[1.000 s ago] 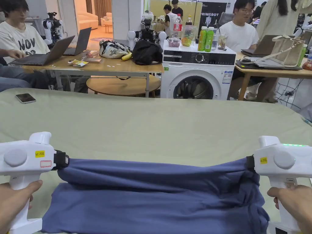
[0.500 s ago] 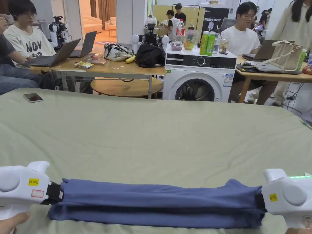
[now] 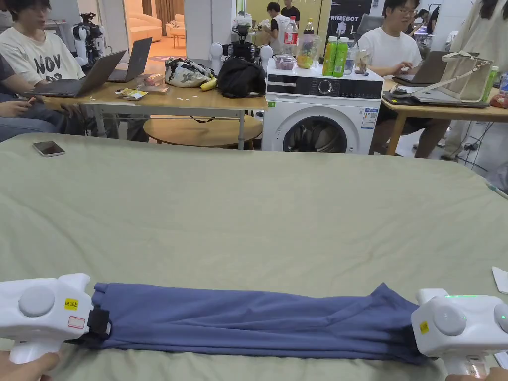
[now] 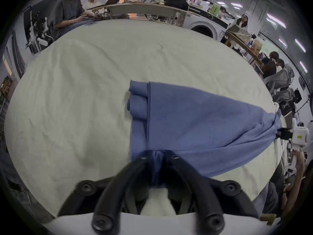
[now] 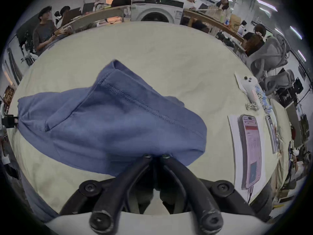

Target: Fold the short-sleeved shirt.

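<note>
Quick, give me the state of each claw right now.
Left claw: closed on the blue shirt, pinching its left end.
Right claw: closed on the same shirt, pinching its right end.

shirt [image 3: 253,322]: lies as a long folded band along the near edge of the bed [image 3: 248,213]
left tongs [image 3: 101,322]: at the shirt's left end, clamped on the cloth
right tongs [image 5: 156,156]: at the shirt's right end, clamped on the cloth
phone [image 3: 48,148]: on the bed, far behind the shirt's left end
second phone [image 5: 250,150]: on a sheet of paper [image 5: 235,154], right of the shirt
washing machine [image 3: 320,116]: beyond the bed, behind the shirt's middle
bottles [image 3: 335,56]: on top of the washing machine
tabletop [image 3: 163,99]: left of the washing machine, carrying laptops [image 3: 79,79]
</note>
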The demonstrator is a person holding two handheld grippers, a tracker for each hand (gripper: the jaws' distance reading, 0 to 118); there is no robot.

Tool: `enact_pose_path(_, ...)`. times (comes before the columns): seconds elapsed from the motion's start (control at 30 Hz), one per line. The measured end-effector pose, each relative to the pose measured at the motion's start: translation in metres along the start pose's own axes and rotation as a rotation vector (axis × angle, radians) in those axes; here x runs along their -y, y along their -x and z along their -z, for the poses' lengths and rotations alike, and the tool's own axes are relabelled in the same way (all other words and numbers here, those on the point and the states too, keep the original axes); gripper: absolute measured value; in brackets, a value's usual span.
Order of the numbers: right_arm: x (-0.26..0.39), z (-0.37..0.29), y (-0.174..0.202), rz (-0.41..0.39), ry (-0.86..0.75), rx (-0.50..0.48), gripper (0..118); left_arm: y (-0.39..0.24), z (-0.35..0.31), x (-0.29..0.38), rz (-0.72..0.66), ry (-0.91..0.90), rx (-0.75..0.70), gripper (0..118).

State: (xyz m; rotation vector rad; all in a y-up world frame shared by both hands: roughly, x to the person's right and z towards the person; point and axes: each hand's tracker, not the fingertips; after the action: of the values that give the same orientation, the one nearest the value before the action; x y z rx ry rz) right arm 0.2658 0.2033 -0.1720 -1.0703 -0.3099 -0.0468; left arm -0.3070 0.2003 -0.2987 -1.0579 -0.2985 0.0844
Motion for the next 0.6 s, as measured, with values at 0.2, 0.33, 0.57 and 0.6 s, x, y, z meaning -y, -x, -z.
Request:
enact_pose_path(0.2, -0.015, -0.044, 0.008, 0.040, -0.194, 0.080, 58, -0.020, -0.026, -0.005, 0.029, -0.263, -0.022, 38)
enact_pose_path(0.33, -0.023, -0.058, 0.023, 0.065, -0.335, 0.130, 58, -0.036, -0.040, -0.007, 0.023, -0.444, -0.011, 38)
enact_pose_path(0.57, -0.012, -0.065, 0.070, 0.136, -0.750, 0.019, 58, -0.063, -0.058, -0.002, 0.078, -0.726, -0.081, 38)
enact_pose_path(0.6, -0.009, -0.065, 0.076, 0.142, -0.791, 0.008, 58, -0.065, -0.059, 0.000, 0.091, -0.753, -0.093, 38)
